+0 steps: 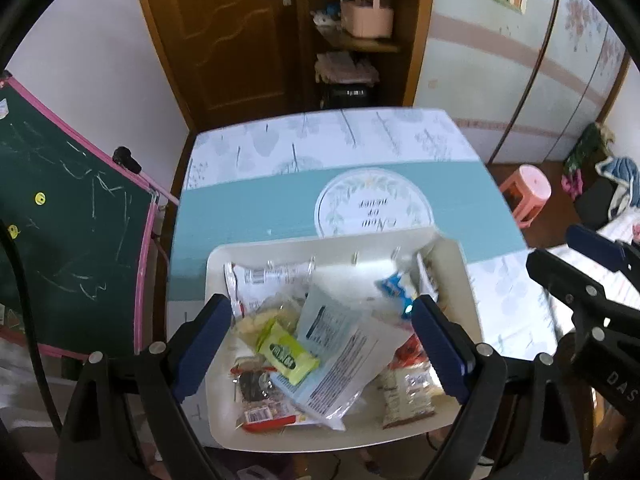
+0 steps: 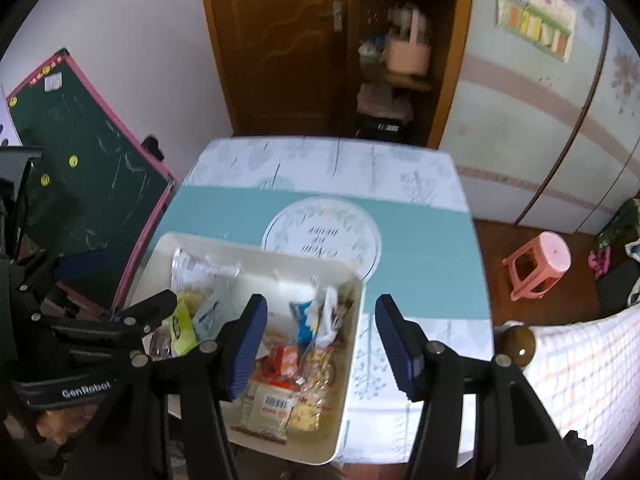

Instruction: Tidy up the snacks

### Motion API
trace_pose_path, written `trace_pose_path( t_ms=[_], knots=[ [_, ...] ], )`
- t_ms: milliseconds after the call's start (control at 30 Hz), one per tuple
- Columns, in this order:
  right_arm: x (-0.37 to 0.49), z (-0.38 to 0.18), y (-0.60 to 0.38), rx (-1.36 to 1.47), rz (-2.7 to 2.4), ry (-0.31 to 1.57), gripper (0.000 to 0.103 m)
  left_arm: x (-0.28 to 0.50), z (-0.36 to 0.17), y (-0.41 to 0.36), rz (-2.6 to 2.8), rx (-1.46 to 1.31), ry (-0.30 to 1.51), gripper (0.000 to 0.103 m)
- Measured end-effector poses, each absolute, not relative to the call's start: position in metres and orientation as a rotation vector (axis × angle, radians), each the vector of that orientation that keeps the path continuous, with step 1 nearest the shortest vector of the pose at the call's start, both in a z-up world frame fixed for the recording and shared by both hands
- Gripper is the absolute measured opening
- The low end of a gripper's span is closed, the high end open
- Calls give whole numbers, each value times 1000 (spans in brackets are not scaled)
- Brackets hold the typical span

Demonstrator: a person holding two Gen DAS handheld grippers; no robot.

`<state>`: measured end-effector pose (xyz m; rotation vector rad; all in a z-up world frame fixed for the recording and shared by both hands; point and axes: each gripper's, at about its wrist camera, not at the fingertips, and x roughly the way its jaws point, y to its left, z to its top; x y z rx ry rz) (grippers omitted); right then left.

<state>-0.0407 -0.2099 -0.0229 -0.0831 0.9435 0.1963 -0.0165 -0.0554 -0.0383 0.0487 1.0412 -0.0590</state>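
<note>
A cream tray [image 1: 464, 280] full of snack packets sits at the near edge of the table; it also shows in the right wrist view [image 2: 352, 320]. Inside lie a green packet [image 1: 286, 354], a clear white-label bag [image 1: 340, 356], a blue packet [image 1: 394, 286], a red-orange packet [image 2: 282, 360] and a nut bag [image 2: 268, 404]. My left gripper [image 1: 322, 318] is open above the tray, its fingers spanning the packets. My right gripper [image 2: 320, 316] is open above the tray's right wall and holds nothing. It also shows at the right in the left wrist view [image 1: 576, 256].
The table [image 1: 280, 204] has a teal and white cloth with a round printed emblem [image 1: 372, 204]. A green chalkboard [image 1: 60, 232] leans at the left. A pink stool [image 2: 538, 264] stands on the floor at the right. A wooden door and shelves [image 2: 400, 60] are behind.
</note>
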Motion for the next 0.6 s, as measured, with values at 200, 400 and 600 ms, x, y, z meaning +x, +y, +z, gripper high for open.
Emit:
trace_pose_path(
  t_ms=[200,400,600],
  knots=[
    [-46,4,-221,-34,202,901,57,-22,-10,-60,-58,2,972,91],
    [-55,15,-226,-6,207,888,58,-30,7,-61,-38,-21,921,91],
    [-65,16,-228,13,192,881,58,-40,11,-68,-39,-8,903,92]
  ],
)
